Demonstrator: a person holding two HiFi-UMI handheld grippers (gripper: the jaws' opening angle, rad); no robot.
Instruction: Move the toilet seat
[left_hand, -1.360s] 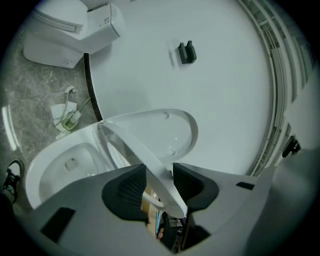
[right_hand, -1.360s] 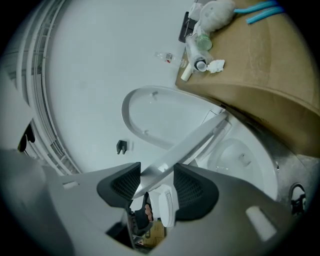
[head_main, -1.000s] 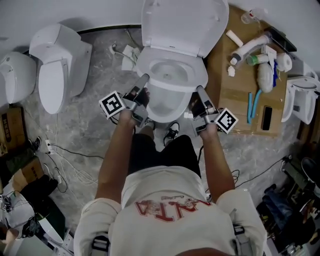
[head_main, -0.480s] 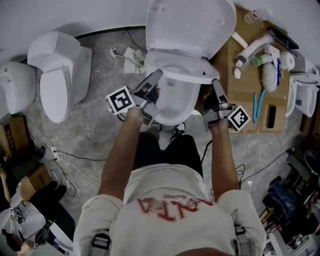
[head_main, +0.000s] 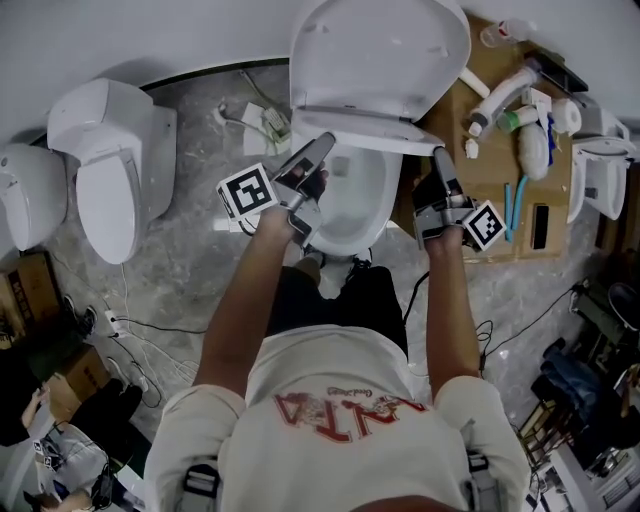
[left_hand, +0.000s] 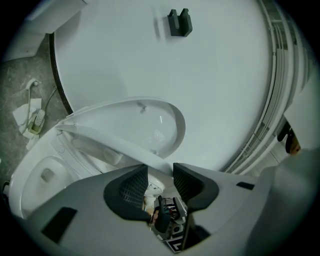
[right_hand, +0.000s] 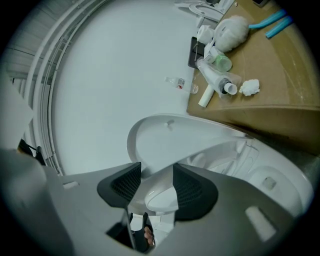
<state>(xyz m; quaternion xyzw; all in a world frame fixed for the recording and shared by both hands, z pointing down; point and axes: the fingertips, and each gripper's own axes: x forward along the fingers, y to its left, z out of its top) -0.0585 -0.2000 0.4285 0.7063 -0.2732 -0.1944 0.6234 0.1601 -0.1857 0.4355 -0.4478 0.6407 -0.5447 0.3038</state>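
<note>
The white toilet seat (head_main: 365, 122) is tilted up off the bowl (head_main: 350, 200), below the raised lid (head_main: 380, 50). My left gripper (head_main: 322, 142) grips the seat's left front edge and my right gripper (head_main: 438, 155) grips its right front edge. In the left gripper view the seat's rim (left_hand: 110, 142) runs in between the dark pads of the left gripper (left_hand: 160, 172). In the right gripper view the rim (right_hand: 210, 150) passes between the pads of the right gripper (right_hand: 156, 172). Both grippers point about level.
Another white toilet (head_main: 110, 170) stands to the left, and a third white fixture (head_main: 30, 190) sits at the far left. A cardboard sheet (head_main: 500, 190) to the right carries tubes, bottles and blue tools. Cables (head_main: 130, 320) trail over the marbled floor. A white wall is close behind.
Both grippers have moved up the picture toward the lid. The seat has risen with them, from flat on the bowl to tilted well above it.
</note>
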